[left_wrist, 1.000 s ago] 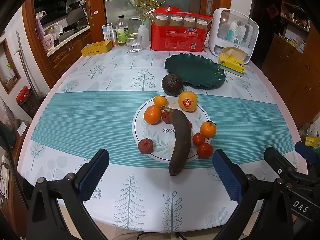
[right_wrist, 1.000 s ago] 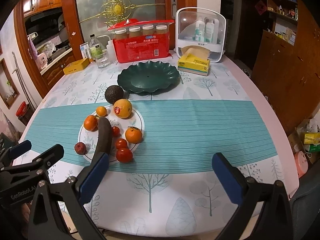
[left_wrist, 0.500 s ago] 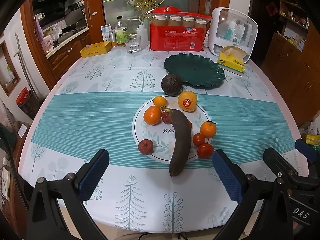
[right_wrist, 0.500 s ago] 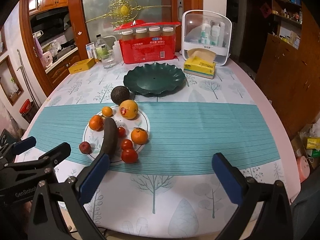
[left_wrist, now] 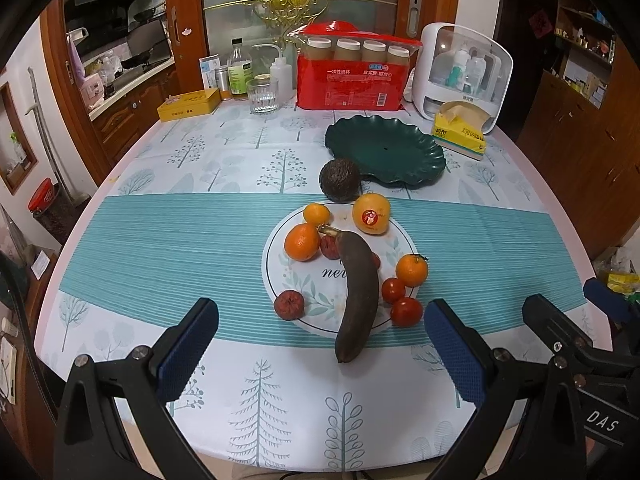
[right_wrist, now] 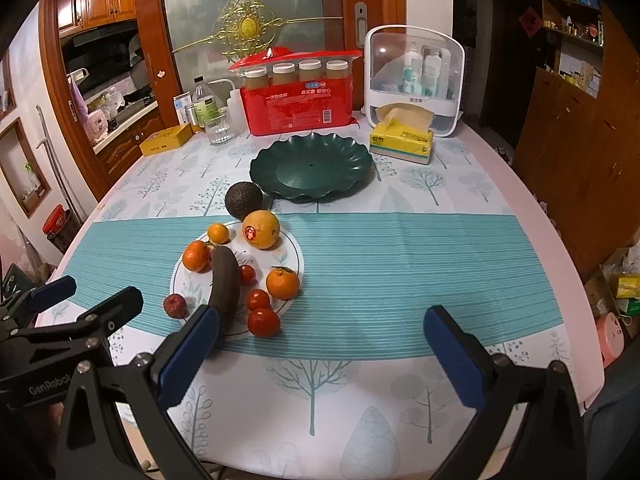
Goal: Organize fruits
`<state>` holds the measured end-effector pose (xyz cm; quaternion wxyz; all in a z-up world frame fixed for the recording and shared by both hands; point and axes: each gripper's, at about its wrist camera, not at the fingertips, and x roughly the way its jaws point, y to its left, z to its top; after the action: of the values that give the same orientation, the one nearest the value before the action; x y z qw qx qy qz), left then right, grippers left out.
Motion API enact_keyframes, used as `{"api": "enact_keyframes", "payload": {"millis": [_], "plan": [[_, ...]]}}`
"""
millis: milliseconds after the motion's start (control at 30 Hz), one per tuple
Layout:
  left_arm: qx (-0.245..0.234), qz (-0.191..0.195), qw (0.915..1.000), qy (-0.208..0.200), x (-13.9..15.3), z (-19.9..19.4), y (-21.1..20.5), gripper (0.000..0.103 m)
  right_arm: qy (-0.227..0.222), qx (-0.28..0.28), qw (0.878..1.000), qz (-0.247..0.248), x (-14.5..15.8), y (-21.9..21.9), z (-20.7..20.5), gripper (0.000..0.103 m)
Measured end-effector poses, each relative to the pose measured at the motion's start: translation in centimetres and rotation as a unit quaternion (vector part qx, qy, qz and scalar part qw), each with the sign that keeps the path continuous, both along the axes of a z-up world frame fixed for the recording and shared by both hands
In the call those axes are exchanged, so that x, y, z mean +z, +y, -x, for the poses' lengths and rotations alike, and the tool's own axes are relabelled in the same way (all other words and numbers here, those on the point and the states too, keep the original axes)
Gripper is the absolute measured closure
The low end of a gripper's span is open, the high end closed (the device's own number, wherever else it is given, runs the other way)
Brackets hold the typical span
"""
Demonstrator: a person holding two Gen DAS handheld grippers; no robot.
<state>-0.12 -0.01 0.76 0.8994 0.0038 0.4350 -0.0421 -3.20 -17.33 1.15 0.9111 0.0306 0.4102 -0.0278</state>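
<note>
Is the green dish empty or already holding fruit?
Empty. The green dish shows a bare interior in both views; the avocado sits on the tablecloth beside it.

White plate (left_wrist: 280, 276) reads "ne…" (partly hidden); left claw (right_wrist: 64, 320), "GenRobot".

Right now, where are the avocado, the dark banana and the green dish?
avocado (left_wrist: 339, 179), left wrist view, centre of its skin.
dark banana (left_wrist: 360, 292), left wrist view, mid-body.
green dish (right_wrist: 344, 152), right wrist view, far rim.
</note>
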Motion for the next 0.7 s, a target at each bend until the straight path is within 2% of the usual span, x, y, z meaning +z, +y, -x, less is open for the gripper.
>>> {"api": "enact_keyframes", "payload": {"millis": [167,500,700], "plan": [[-0.002,-0.004,1.0,0.005,0.2,-0.7,-0.2,0.001,-0.005,0.007,1.0,-0.002,0.4,0.0,-0.3,0.0],[-0.003,0.019,0.9997,0.018,0.1,-1.6,0.6,0.001,-0.009,0.014,1.0,0.006,0.7,0.0,-1.2,0.0],[0.007,0.003,0.9999,0.014,-0.5,-2.6,1.3,0.001,-0.009,0.017,1.0,0.014,0.2,0.1,-1.7,0.002]]}}
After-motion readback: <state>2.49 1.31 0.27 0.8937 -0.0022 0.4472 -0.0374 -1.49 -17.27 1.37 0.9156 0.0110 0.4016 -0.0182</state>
